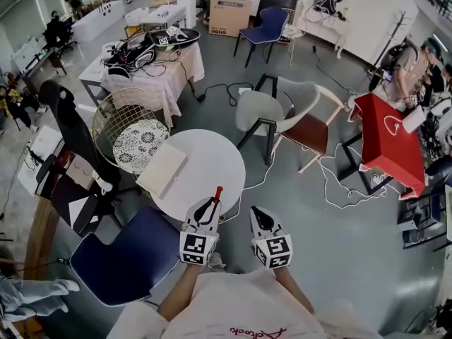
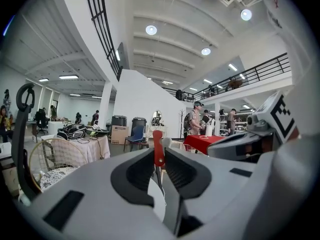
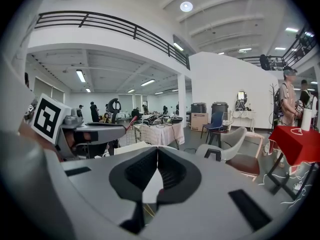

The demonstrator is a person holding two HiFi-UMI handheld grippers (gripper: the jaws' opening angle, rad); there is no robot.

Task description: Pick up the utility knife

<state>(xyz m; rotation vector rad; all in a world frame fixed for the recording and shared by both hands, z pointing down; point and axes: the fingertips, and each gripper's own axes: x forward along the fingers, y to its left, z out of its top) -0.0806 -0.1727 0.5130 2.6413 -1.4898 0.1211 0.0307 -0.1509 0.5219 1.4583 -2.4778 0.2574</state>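
The utility knife (image 1: 215, 198) is a slim tool with a red end. It stands between the jaws of my left gripper (image 1: 207, 212), which is shut on it above the near edge of the round white table (image 1: 215, 162). In the left gripper view the red end (image 2: 158, 148) pokes up between the dark pads (image 2: 141, 170). My right gripper (image 1: 262, 219) hangs beside the left one, past the table's edge and over the floor. Its pads (image 3: 172, 170) meet with nothing between them, so it is shut and empty.
A flat white box (image 1: 162, 169) lies on the table's left part. A dark blue chair (image 1: 126, 257) stands near left, a wire chair with a patterned cushion (image 1: 139, 140) behind it, a grey chair (image 1: 282, 115) beyond the table, and a red table (image 1: 387, 141) to the right.
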